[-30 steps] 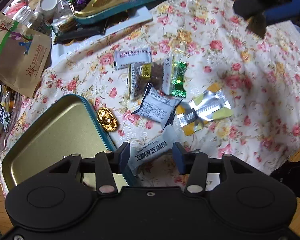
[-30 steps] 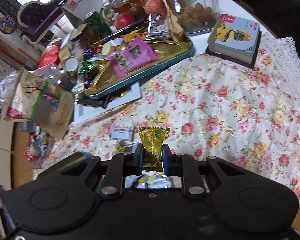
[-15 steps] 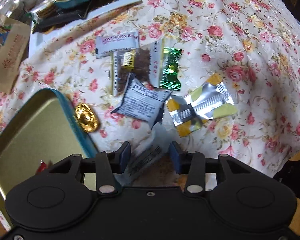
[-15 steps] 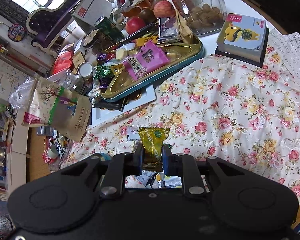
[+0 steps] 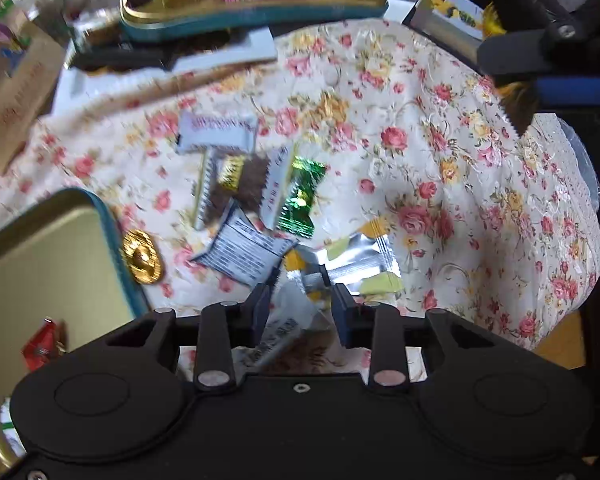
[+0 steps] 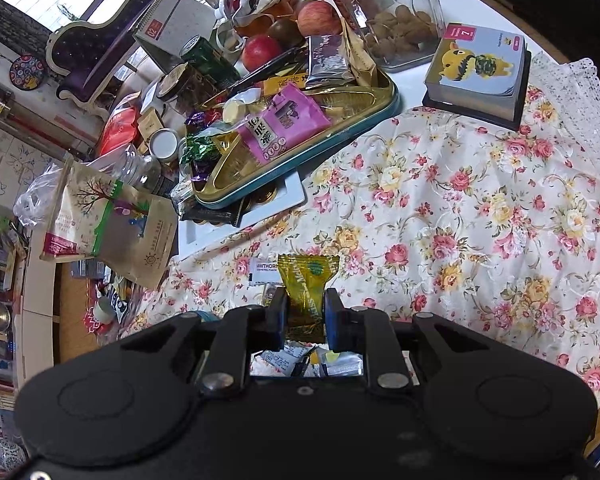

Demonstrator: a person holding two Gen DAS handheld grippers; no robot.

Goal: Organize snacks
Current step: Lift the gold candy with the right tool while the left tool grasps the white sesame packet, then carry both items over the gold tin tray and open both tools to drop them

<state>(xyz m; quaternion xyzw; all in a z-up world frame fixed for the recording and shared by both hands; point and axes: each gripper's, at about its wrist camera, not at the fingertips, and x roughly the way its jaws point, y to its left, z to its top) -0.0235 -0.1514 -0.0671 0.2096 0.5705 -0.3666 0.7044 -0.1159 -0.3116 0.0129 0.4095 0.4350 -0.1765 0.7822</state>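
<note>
A floral tablecloth (image 6: 480, 216) with a lace edge covered the near part of the table, and clutter crowded its far side: a brown paper pouch (image 6: 112, 224), a clear glass jar (image 6: 388, 12) of nuts, red apples (image 6: 260, 50), a spiral calendar (image 6: 172, 20) and a small boxed book (image 6: 480, 68) with a yellow cartoon figure. A dark tufted sofa (image 6: 80, 52) stood by a bright window behind.

A teal-rimmed gold tin (image 6: 364, 120) at the back held a pink snack bag (image 6: 284, 124), a silver foil packet (image 6: 328, 60) and purple and green wrapped sweets. A second gold tin tray (image 5: 44, 264), near the left gripper, held one small red wrapped candy (image 5: 44, 344).

Loose snacks lay on the cloth beside that tray: a gold ingot-shaped candy (image 5: 142, 256), a white hawthorn bar (image 5: 218, 132), a green foil candy (image 5: 302, 200), a grey printed packet (image 5: 244, 248) and a silver-and-yellow packet (image 5: 356, 264).

The left gripper's (image 5: 298, 308) jaws were closing around a white sesame-crisp packet (image 5: 284, 328), tilted between them; whether the pads pressed it could not be told. The right gripper (image 6: 305, 312) pinched a gold-wrapped candy (image 6: 306, 280) above the cloth.
</note>
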